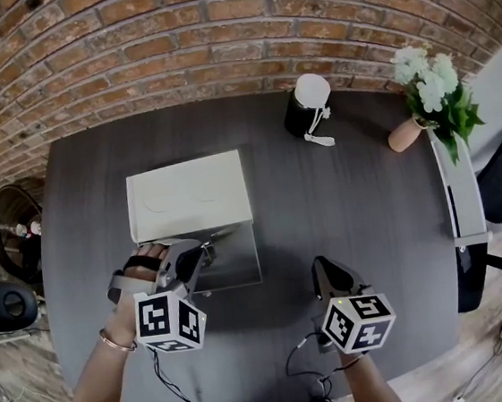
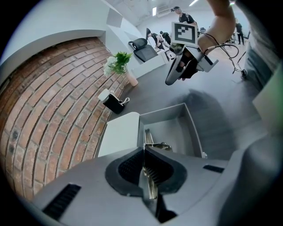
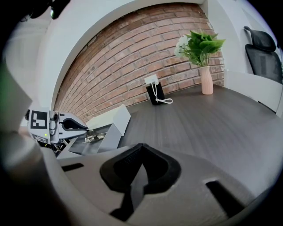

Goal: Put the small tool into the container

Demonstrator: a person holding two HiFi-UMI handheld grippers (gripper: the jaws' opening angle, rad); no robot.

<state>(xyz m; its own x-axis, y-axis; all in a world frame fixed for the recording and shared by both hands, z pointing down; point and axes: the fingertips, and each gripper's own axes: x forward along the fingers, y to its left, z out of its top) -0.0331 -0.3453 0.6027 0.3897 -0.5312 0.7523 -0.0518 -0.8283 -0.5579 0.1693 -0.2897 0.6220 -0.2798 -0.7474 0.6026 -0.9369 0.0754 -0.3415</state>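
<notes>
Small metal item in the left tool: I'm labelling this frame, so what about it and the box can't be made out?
Small metal item: its kind and full shape. Left gripper view: the shut left tool covers its lower part; head view: too small.
Box: the near part of its floor. Left gripper view: the left tool's body hides it; head view: that tool overlaps it.

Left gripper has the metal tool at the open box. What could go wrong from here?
The small tool is clamped in the left gripper close to the container wall by the open lid; released there, it might catch on that edge instead of lying flat. It also runs deep along the jaws, so it may hang up on opening.
</notes>
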